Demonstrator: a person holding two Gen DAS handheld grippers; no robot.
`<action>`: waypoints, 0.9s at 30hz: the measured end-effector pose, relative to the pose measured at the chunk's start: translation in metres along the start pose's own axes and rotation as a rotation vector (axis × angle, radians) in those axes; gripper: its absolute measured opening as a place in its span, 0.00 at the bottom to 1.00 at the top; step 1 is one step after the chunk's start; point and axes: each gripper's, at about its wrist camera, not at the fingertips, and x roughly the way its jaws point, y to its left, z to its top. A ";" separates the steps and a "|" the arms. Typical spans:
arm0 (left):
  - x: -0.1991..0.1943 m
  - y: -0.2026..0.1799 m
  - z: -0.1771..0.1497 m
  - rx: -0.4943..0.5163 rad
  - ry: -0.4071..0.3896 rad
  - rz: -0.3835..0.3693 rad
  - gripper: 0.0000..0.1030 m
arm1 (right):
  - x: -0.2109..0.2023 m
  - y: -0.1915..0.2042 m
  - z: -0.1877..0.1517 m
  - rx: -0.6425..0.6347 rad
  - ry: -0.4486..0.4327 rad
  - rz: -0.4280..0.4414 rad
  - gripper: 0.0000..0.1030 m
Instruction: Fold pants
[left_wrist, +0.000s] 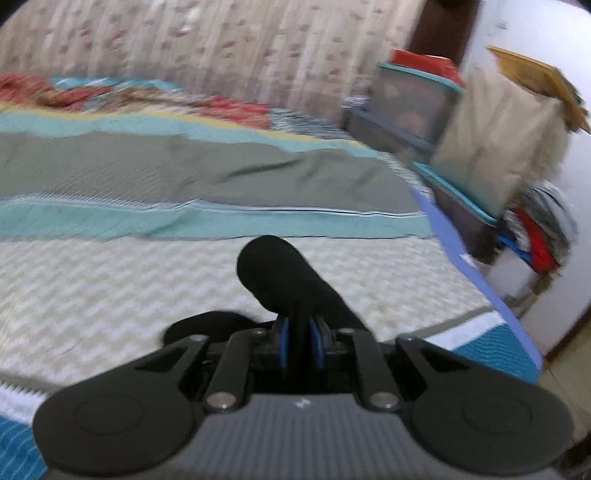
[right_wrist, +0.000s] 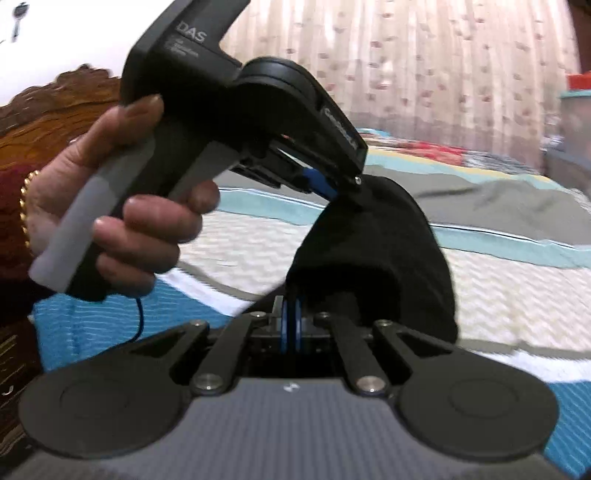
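The black pants (right_wrist: 380, 236) hang lifted above the bed, stretched between both grippers. My left gripper (left_wrist: 298, 341) is shut on a bunched fold of the black pants (left_wrist: 284, 277), which sticks up in front of its blue pads. My right gripper (right_wrist: 291, 325) is shut on another edge of the pants. In the right wrist view the left gripper (right_wrist: 332, 192), held in a hand, pinches the cloth's top just above and ahead. Most of the garment is hidden behind the folds.
A quilted bedspread (left_wrist: 147, 280) in cream, teal and grey bands lies below. Stacked plastic boxes (left_wrist: 410, 107) and a pile of clothes (left_wrist: 535, 229) stand right of the bed. A floral curtain (right_wrist: 443, 55) hangs behind.
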 end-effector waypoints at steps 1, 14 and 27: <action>0.003 0.013 -0.004 -0.036 0.011 0.027 0.12 | 0.007 0.005 0.002 -0.002 0.006 0.015 0.07; 0.021 0.086 -0.045 -0.221 0.085 0.127 0.55 | 0.006 -0.050 -0.007 0.208 0.079 0.174 0.21; 0.053 0.069 -0.105 -0.090 0.227 0.260 0.64 | 0.044 -0.075 -0.054 0.471 0.191 0.056 0.24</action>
